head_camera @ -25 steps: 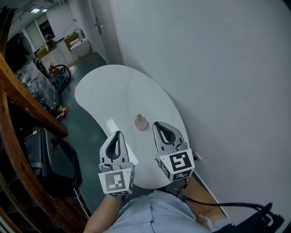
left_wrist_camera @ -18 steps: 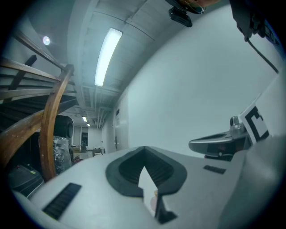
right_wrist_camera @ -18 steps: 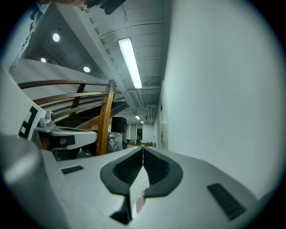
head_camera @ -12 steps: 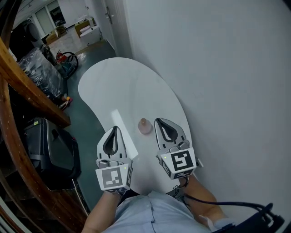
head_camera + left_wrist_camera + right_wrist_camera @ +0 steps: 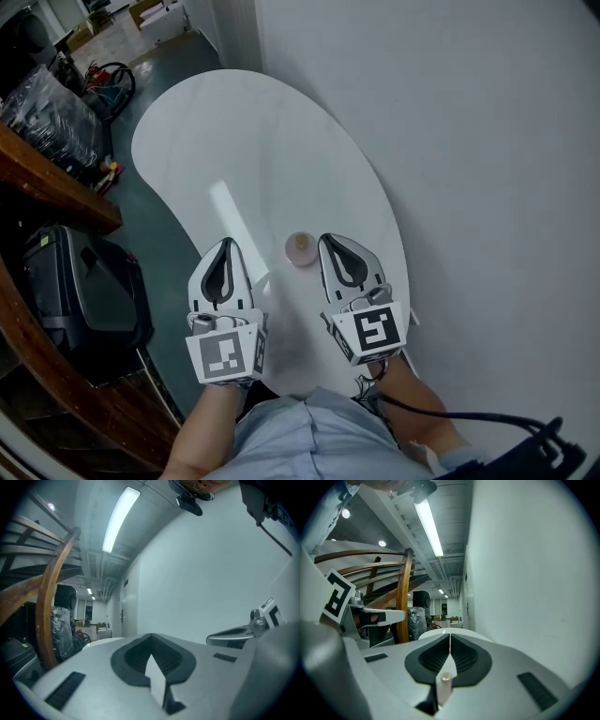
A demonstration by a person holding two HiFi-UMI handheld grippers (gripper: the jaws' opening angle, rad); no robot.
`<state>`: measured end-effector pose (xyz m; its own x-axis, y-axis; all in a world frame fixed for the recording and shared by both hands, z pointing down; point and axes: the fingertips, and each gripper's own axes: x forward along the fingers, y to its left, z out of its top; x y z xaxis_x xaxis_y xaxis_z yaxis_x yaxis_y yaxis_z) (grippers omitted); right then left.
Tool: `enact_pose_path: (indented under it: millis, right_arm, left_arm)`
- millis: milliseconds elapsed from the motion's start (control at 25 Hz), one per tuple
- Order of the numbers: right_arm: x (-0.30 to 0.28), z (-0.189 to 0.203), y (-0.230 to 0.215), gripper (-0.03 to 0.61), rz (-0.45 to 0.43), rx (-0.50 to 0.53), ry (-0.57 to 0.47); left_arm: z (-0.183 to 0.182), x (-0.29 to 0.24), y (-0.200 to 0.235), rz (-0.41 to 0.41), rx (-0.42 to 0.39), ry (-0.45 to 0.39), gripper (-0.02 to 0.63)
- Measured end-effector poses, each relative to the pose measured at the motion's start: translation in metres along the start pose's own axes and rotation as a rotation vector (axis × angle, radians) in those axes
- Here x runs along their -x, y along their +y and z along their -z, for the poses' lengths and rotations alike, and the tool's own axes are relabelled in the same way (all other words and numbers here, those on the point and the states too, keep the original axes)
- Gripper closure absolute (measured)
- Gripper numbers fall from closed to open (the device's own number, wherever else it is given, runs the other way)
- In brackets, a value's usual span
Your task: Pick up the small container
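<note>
The small container (image 5: 300, 248), a pale pink pot with a round top, stands upright on the white oval table (image 5: 234, 141). My right gripper (image 5: 325, 238) is shut and empty, with its tip just right of the container and apart from it. In the right gripper view the container (image 5: 445, 680) shows low in the slit behind the closed tips of that gripper (image 5: 450, 635). My left gripper (image 5: 226, 242) is also shut and empty, a short way left of the container. In its own view the left gripper (image 5: 151, 637) has its jaws meeting at the tip.
A white wall (image 5: 487, 141) runs close along the table's right side. Left of the table are a curved wooden rail (image 5: 56, 178), a black case (image 5: 84, 291) on the floor and plastic-wrapped goods (image 5: 47, 108). A black cable (image 5: 450, 417) trails from the right hand.
The head view has tilted down and the table fills more of it. Both grippers have come forward, so their tips now stand level with the container. Both stay shut.
</note>
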<state>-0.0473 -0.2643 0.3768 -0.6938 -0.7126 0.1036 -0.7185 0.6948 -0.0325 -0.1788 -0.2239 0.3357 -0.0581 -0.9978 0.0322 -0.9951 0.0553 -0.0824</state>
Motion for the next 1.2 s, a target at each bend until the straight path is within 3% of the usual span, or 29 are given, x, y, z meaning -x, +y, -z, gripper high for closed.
enact_pose_path:
  millis: [200, 280, 360, 1200]
  right_arm:
    - [-0.012, 0.029, 0.008, 0.572, -0.005, -0.031, 0.050]
    - [-0.016, 0.036, 0.013, 0.435, -0.018, -0.042, 0.063]
    - [-0.021, 0.042, 0.016, 0.383, -0.024, -0.044, 0.077]
    - [-0.048, 0.102, 0.022, 0.401, 0.022, -0.020, 0.252]
  left_arm:
    - [0.026, -0.009, 0.009, 0.009, 0.025, 0.055, 0.615]
    - [0.035, -0.010, 0.013, 0.012, 0.037, 0.076, 0.615]
    - [0.041, -0.011, 0.018, 0.011, 0.048, 0.090, 0.615]
    - [0.089, -0.017, 0.036, -0.002, 0.109, 0.229, 0.615]
